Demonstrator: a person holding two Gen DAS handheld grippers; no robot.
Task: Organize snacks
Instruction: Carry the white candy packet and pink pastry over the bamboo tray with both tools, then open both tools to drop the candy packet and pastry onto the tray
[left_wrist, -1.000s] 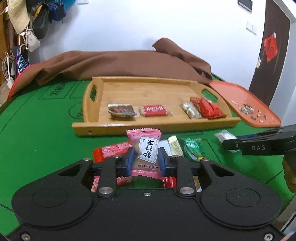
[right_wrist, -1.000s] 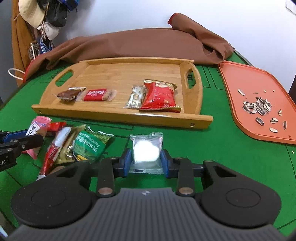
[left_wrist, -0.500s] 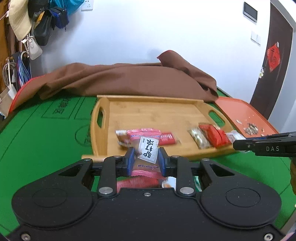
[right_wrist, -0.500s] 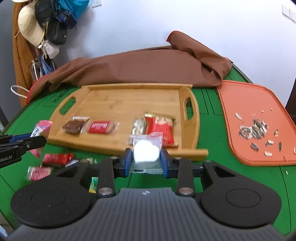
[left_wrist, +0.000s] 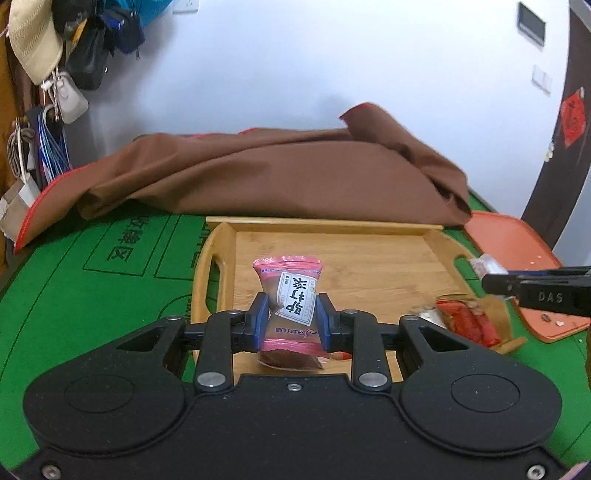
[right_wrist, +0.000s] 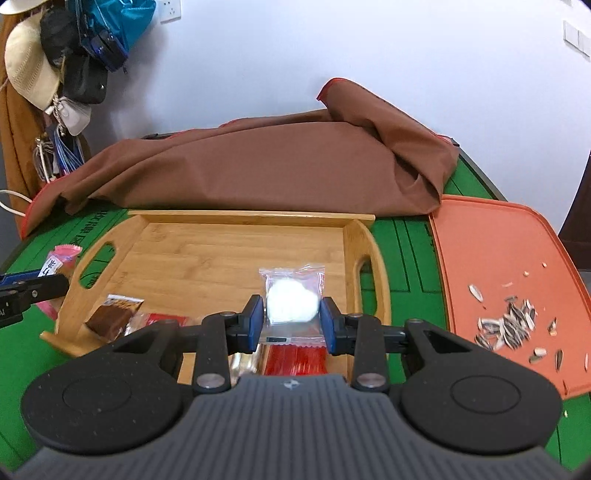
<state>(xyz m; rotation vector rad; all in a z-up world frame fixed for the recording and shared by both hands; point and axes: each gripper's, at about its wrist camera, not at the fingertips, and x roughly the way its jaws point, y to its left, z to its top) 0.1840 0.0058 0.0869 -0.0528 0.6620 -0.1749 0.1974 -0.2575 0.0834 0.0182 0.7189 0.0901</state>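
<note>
Each view sits on its gripper body and looks forward and downward along the two fingers.

Left wrist view: close over the near left part of the tray (left_wrist: 218, 251), facing the brown cloth (left_wrist: 280, 173) and the wall. The right gripper (left_wrist: 495, 282) enters at its right edge.

Right wrist view: close over the near right part of the tray (right_wrist: 364, 236), same heading. The left gripper (right_wrist: 55, 284) enters at its left edge.

Shared: tray, cloth, green table (right_wrist: 406, 236), orange board (right_wrist: 491, 243), wall.
</note>
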